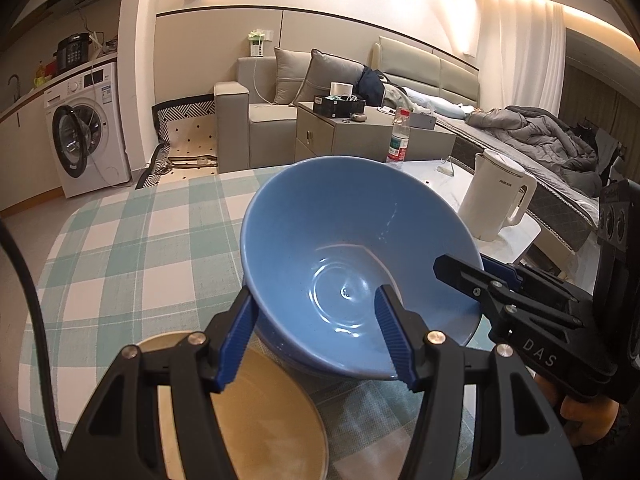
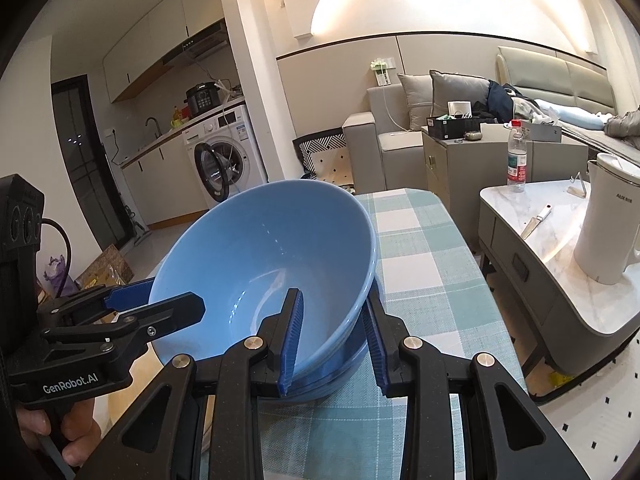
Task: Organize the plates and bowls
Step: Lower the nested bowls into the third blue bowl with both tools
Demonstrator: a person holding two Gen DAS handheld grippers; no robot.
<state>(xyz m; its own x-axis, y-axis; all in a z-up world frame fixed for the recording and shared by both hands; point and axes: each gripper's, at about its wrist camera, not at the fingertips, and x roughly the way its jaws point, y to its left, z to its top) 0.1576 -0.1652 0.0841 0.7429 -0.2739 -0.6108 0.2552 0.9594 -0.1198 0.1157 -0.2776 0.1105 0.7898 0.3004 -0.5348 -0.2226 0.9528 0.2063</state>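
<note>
We read "DAS" and "GenRobot.AI" on the black tool bodies, and "AUX" on the white electric kettle [image 2: 608, 224] standing on the marble side table [image 2: 532, 240]. The glossy blue ceramic bowl [image 1: 352, 264] is tilted, its base seeming to nest in a second blue bowl [image 2: 340, 364] on the green checked bench [image 1: 132, 240]. Our left tongs [image 1: 318, 336] clamp its near wall, our right tongs [image 2: 334, 338] narrowly pinch its opposite rim. A round tan plate [image 1: 264, 412] lies just beside it.

Bowl [image 1: 352, 264] beside plate [image 1: 264, 420] on table [image 1: 120, 240]
</note>
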